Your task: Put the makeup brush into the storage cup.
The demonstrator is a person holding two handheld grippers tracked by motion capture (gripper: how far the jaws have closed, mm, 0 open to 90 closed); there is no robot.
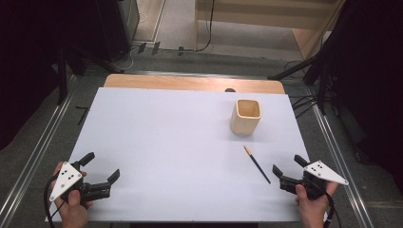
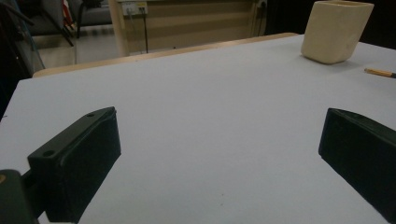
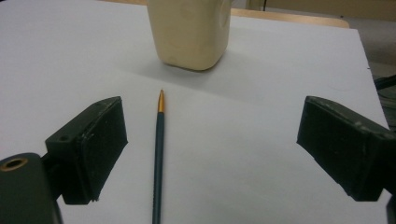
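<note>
Right gripper (image 3: 210, 154) jaws wide, nothing held, lined on pencil (image 3: 159, 158): thin, light, stiff, rolls easily. Pinch mid-shaft. Left gripper (image 2: 219, 158) wide too, idle.

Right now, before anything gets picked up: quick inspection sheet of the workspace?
Surface: white table top, flat, wooden edge at the far side.
Job's things: pencil lying flat on the surface, orange tip toward the cup; cream square cup upright beyond it, apart from the pencil.
Clutter: nothing seen.
Grippers: left tongs open, nothing between the jaws, low over the near left edge; right tongs open, near the pencil's near end, not touching it.
Cables: black cable trailing from the left tongs; loose cables on the floor at the far right.
Surroundings: grey floor, metal rails along both sides, dark stands.
</note>
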